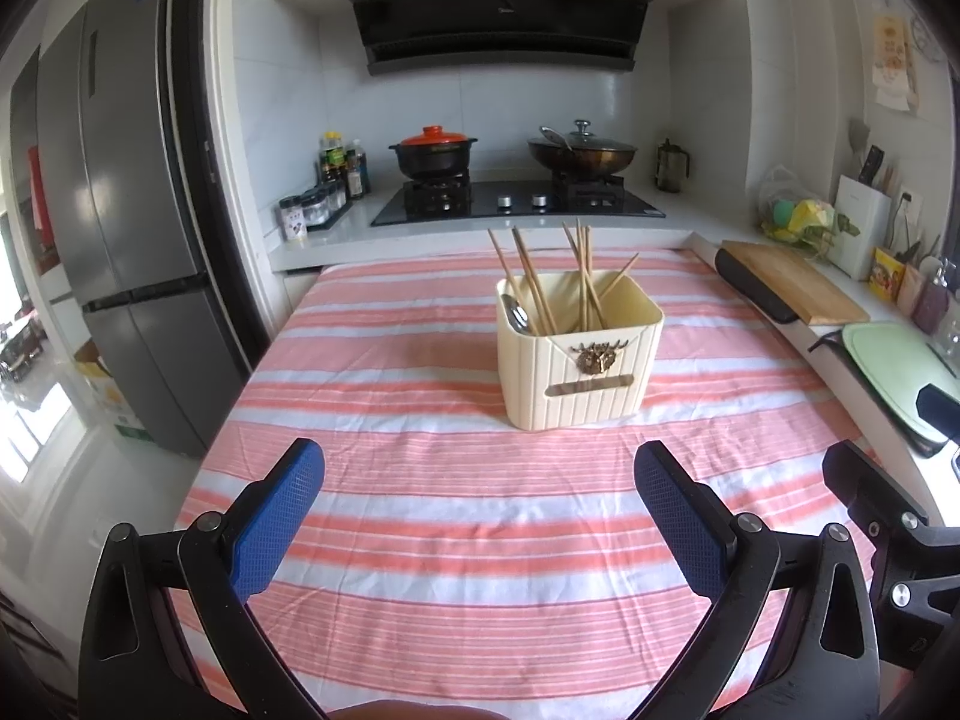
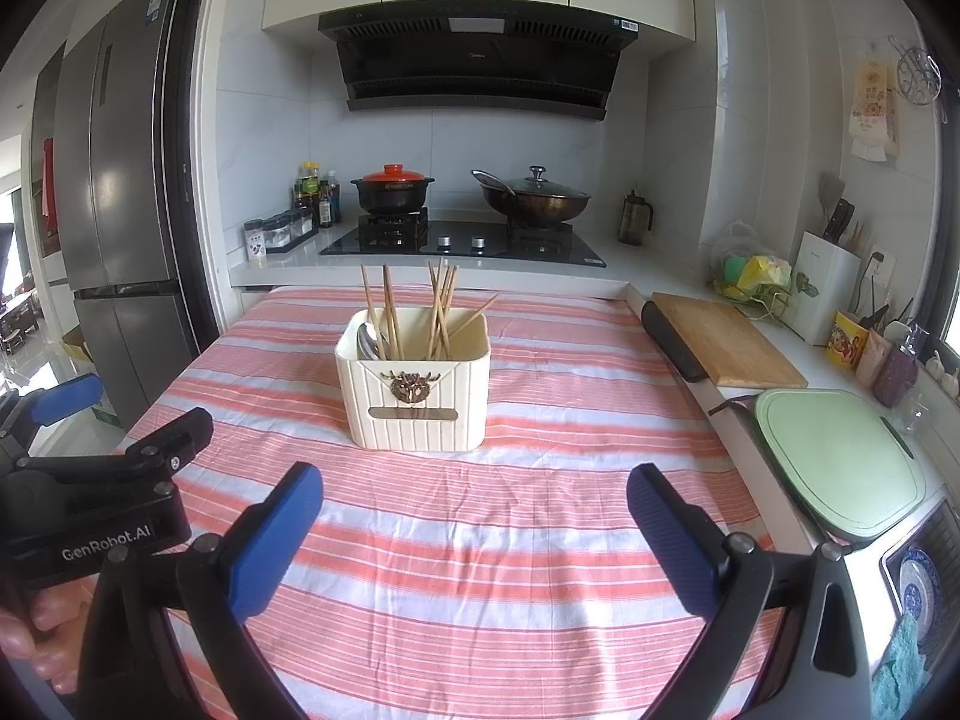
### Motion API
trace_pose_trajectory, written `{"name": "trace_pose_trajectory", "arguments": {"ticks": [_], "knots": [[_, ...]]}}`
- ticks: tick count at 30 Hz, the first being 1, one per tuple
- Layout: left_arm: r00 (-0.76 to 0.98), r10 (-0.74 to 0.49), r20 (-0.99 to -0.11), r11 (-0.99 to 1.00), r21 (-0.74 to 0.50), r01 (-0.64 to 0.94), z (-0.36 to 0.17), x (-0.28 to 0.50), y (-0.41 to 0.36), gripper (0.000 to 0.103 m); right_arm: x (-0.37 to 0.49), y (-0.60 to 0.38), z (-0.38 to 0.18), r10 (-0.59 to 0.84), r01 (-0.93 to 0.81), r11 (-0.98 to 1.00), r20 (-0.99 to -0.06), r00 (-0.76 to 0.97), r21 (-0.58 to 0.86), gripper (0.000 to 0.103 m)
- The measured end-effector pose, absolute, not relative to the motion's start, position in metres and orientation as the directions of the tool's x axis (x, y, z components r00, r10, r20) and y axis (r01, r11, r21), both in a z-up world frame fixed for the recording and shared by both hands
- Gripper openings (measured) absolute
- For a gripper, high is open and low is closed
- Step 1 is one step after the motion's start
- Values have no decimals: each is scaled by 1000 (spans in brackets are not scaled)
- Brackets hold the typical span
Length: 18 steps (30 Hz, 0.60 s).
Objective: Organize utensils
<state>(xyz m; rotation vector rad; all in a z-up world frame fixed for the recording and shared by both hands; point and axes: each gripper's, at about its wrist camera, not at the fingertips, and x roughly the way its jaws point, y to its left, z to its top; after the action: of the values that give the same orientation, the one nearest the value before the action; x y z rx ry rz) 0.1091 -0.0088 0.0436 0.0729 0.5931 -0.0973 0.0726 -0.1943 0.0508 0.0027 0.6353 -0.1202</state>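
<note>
A cream ribbed utensil holder [image 1: 579, 369] with a bronze emblem stands on the pink-and-white striped cloth [image 1: 420, 480]; it also shows in the right wrist view [image 2: 414, 396]. Several wooden chopsticks [image 1: 534, 282] and a metal spoon [image 1: 515, 313] stand inside it; they show in the right wrist view too, chopsticks [image 2: 441, 312] and spoon [image 2: 369, 341]. My left gripper [image 1: 480, 468] is open and empty, well short of the holder. My right gripper [image 2: 474, 495] is open and empty, also short of the holder. The left gripper's body [image 2: 90, 480] shows at the right view's left edge.
A stove [image 1: 516, 201] with a red-lidded pot [image 1: 433, 151] and a wok [image 1: 581, 153] is behind the table. A fridge [image 1: 126, 228] stands left. A wooden cutting board [image 2: 726, 339], a green board [image 2: 840, 468] and a knife block [image 2: 825, 285] line the right counter.
</note>
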Motion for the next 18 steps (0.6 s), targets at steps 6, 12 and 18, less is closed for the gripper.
{"name": "trace_pose_trajectory", "arguments": {"ticks": [6,12,18], "knots": [[822,-74,-565,992,40,117,43,110,-9,103,72,-194,50,-112,114,993,-592,798,-34,103],[821,-74,-566,992,39,116,42,109,-10,103,72,-194,50,-111,113,993,-593,797,-34,103],[821,-75,-566,992,39,117,42,110,-10,103,71,-193,48,-111,112,993,-594,797,-35,103]]}}
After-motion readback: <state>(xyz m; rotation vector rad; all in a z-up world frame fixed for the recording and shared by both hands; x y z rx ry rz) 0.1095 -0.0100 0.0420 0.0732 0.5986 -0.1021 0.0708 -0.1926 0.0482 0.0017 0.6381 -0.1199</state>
